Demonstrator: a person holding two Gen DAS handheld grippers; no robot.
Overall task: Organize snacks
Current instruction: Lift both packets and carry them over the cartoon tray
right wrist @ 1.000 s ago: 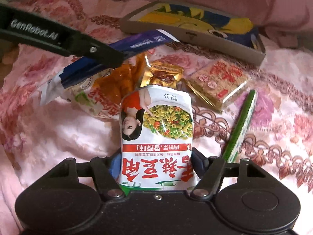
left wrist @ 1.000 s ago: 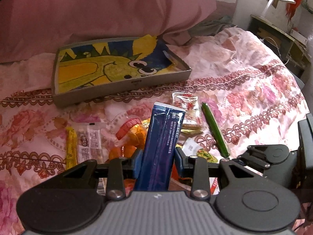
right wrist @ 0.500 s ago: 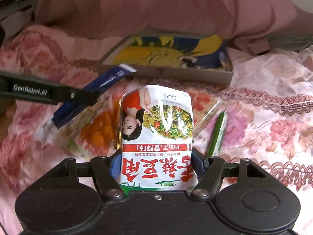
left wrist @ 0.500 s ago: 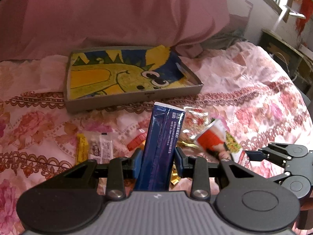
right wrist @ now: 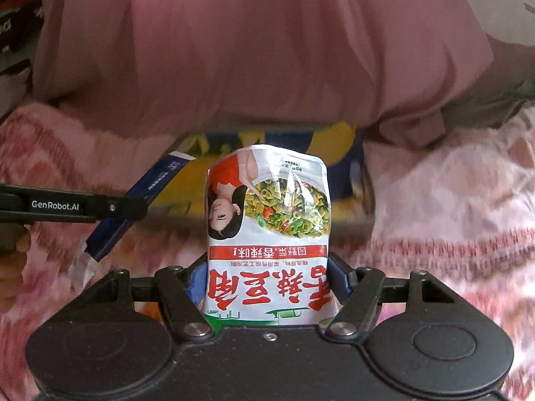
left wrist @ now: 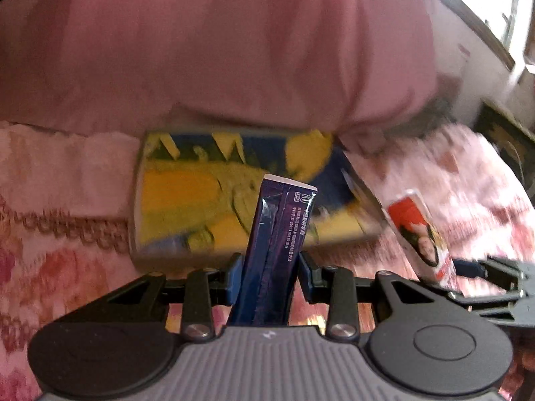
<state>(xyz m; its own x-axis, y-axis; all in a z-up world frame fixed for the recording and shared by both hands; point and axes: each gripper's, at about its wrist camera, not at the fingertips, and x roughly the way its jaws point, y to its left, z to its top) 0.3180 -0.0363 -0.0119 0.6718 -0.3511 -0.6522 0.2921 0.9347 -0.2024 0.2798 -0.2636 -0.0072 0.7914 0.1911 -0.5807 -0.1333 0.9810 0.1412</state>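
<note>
Between the fingers of the left claw [left wrist: 269, 279] sits a dark blue stick packet [left wrist: 277, 237], clamped on both flat sides and standing nearly upright, its sealed top edge tilted slightly right. Directly beyond it lies the shallow tray [left wrist: 167, 260] with the yellow-and-blue cartoon lining, resting on the floral bedspread [left wrist: 60, 200]. The packet's top edge overlaps the tray interior in the left wrist view; its height above the tray cannot be told. The tray's near wall faces the claw, and its far edge meets the pink bedding heap [left wrist: 217, 50].

The right claw [right wrist: 267, 279] is closed on a white snack pouch [right wrist: 267, 234] printed with red characters and a vegetable picture, held upside down with its free end pointing at the tray. In the left wrist view this pouch appears beside the tray's right wall, over bare bedspread. The two claws stand side by side, near one another but apart. Both views are motion-blurred.
</note>
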